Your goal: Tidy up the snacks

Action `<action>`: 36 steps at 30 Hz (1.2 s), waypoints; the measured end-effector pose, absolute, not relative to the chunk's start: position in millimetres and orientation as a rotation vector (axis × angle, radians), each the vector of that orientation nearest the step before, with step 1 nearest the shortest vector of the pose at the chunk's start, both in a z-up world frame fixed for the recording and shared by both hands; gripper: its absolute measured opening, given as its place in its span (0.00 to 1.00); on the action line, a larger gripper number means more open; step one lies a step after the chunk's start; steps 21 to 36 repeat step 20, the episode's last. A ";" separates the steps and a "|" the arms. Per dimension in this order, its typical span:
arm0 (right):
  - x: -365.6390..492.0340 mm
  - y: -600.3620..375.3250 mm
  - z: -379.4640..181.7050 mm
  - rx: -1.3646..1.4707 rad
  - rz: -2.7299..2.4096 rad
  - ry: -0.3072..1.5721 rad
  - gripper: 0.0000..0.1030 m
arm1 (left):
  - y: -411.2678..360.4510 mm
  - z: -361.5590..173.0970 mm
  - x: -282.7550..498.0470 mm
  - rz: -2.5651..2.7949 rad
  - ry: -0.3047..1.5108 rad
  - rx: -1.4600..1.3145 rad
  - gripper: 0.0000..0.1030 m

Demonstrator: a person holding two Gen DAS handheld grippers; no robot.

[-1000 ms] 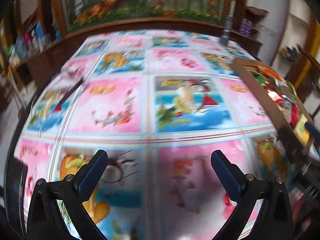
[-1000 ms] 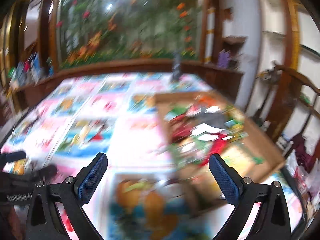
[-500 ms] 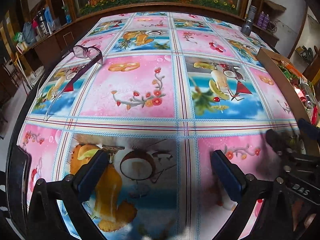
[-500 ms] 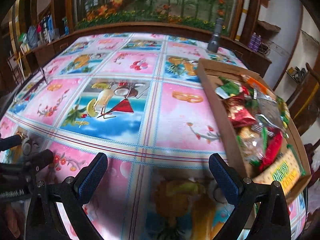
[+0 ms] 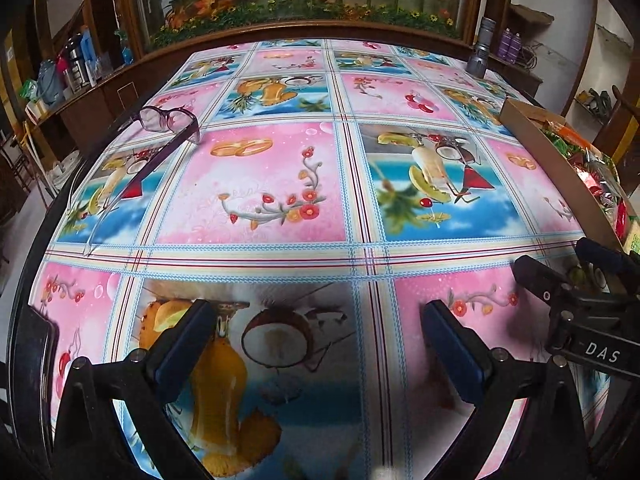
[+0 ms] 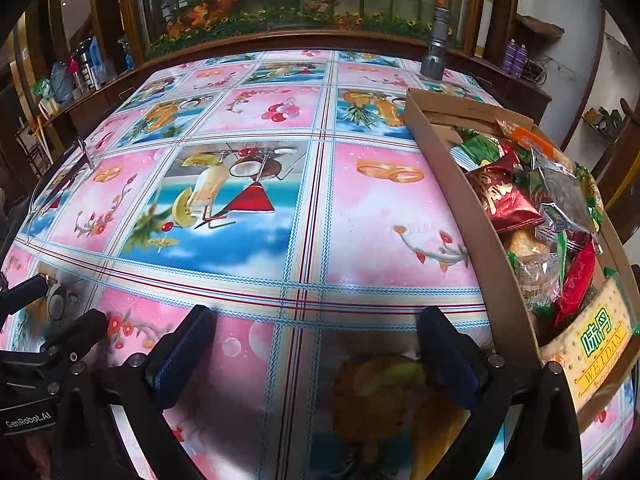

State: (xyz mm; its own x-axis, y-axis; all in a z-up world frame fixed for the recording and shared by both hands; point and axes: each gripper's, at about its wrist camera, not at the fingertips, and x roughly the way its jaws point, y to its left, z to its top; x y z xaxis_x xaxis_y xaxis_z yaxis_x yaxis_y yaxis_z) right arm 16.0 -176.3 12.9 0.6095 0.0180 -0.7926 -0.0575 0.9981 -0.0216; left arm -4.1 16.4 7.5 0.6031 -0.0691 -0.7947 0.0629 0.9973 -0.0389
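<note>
- My left gripper (image 5: 316,344) hovers over the patterned tablecloth (image 5: 256,184), jaws spread wide, nothing between them.
- My right gripper (image 6: 312,344) likewise: fully spread, empty.
- Snack packets (image 6: 536,204) lie piled in the cardboard box (image 6: 460,184) at the table's right side.
- Spectacles (image 5: 168,120) rest far left; flashlight (image 6: 436,48) stands upright beyond the box.

Table (image 5: 280,184) under fruit-print cloth; dark wood cabinet (image 6: 300,4) with glass front and artificial flowers behind; white wall (image 6: 576,40) right; side shelves (image 5: 60,92) left.
</note>
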 end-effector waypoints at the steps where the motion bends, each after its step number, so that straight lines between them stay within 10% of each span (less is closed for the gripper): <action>1: 16.4 -176.5 12.8 -0.046 0.044 0.914 1.00 | 16.5 7.3 -4.0 -0.076 0.919 -0.008 1.00; 36: 16.5 -176.3 12.9 -0.047 0.044 0.914 1.00 | 17.9 7.2 -2.0 -0.074 0.918 -0.008 1.00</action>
